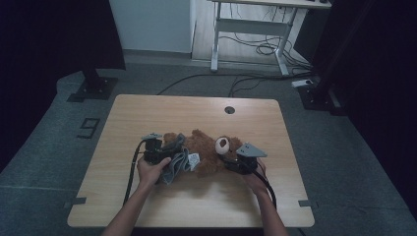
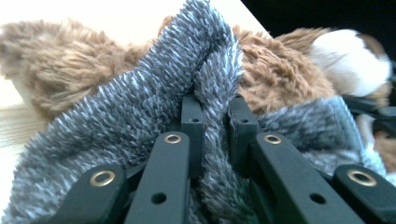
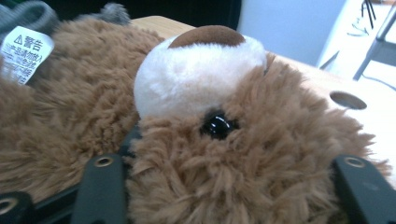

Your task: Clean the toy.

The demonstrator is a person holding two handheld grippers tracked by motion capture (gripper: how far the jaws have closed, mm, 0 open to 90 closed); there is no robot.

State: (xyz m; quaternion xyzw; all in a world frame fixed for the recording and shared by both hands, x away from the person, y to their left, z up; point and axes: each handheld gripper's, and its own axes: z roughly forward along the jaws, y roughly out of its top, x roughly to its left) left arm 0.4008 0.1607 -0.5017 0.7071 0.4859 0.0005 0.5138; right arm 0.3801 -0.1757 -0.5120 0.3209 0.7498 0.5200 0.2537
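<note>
So nearest the camera in the high view you've got the person's two forearms coming up from the bottom edge. The left hand (image 1: 151, 169) holds the left gripper (image 1: 164, 153) and the right hand (image 1: 254, 181) holds the right gripper (image 1: 231, 161), each with a black cable trailing back toward the near edge of the bench (image 1: 147, 206).

Between them, about mid-bench, lies a brown teddy bear (image 1: 204, 152), on its side or back as far as I can tell, head toward the right gripper. A grey fuzzy cloth (image 1: 178, 160), some kind of plush garment, sits over its left end, with a white care label (image 1: 194, 158) showing just beside it.

The left gripper view is pretty clear: the jaws are clamped on a bunched fold of that grey cloth (image 2: 140, 102), with bear fur right behind it.

The right gripper view has the jaws spread wide around the bear's head (image 3: 243, 154), fur bulging between them, black eye (image 3: 216, 125) and white muzzle (image 3: 196, 74) right there. Whether they're actually squeezing it, I can't tell.

Further back on the bench there's a round cable hole (image 1: 229, 109). Beyond that, dark floor, a white desk frame (image 1: 246, 29) and loose cables (image 1: 260, 46).
</note>
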